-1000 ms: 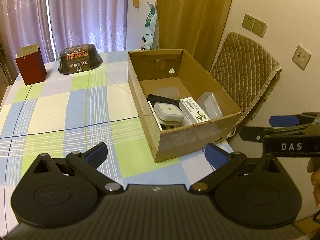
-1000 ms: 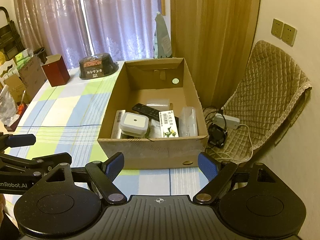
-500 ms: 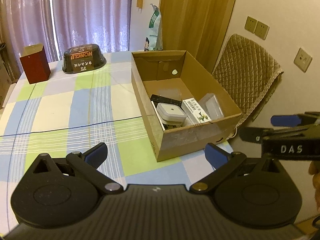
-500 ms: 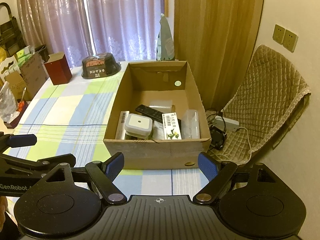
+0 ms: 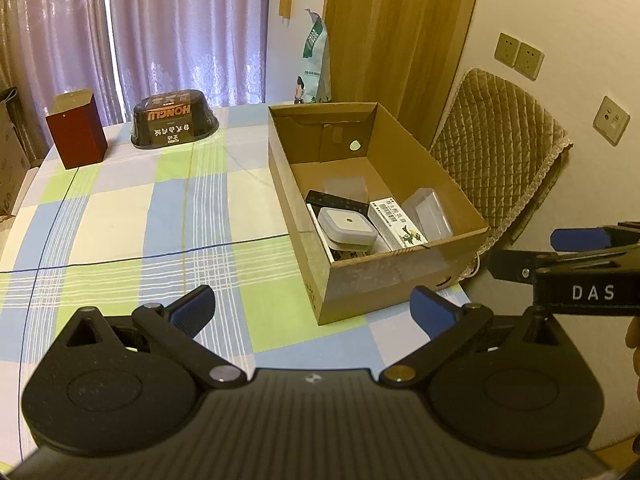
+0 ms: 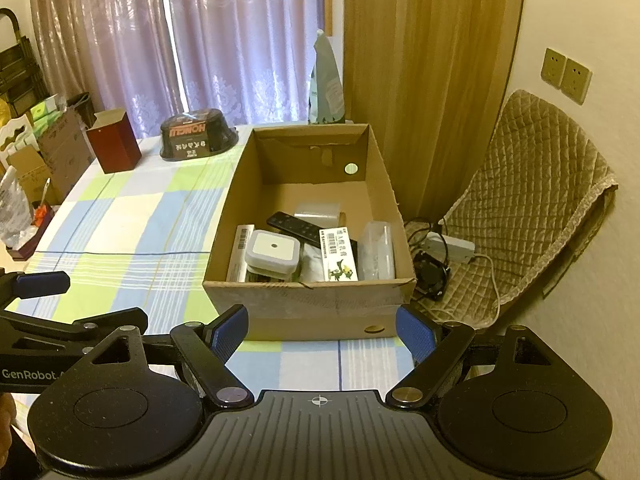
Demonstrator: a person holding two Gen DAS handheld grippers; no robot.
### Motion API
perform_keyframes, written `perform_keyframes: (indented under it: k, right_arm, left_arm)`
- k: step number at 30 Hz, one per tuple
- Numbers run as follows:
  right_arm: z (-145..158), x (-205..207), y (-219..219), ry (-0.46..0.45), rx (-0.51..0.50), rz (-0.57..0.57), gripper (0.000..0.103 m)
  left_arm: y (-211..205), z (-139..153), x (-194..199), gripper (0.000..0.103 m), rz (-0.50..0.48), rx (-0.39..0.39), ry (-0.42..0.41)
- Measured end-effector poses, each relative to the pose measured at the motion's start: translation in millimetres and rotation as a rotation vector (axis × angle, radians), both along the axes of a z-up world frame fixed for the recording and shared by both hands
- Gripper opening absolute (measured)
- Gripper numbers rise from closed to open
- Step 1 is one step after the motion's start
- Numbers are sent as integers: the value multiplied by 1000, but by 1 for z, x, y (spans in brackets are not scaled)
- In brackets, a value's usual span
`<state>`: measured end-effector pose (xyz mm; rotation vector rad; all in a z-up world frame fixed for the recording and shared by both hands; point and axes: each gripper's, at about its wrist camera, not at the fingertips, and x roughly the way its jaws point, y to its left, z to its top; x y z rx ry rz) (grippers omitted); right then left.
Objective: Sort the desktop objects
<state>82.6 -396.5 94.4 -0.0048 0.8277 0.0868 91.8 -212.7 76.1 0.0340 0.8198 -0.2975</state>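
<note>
I see small items already in the cardboard box (image 6: 308,312); both my grippers (image 5: 312,306) (image 6: 320,330) wide, empty, sorting looks nearly done

Lilac curtains (image 6: 208,40) hang behind a worktop (image 5: 120,216) covered in checked cloth. A quilted tan chair cover (image 6: 532,200) stands by the wall, below paired wall sockets (image 6: 566,76).

Both grippers are matte black with 2 blue-padded fingers (image 5: 192,309) each – silver pivot screws (image 6: 233,393) at the linkage arms, white "DAS" lettering (image 5: 593,293) and "GenRobot" lettering (image 6: 29,374) on their sides.
</note>
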Motion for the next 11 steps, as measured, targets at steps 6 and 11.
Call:
perform_keyframes:
  k: [6, 11]
  right_arm:
    - [-1, 1, -1, 5, -2, 0, 84]
    - [-3, 2, -1, 11, -7, -3, 84]
  left_arm:
    - [-1, -2, 2, 102, 2, 1, 6]
    - [1, -4, 1, 102, 4, 5, -6]
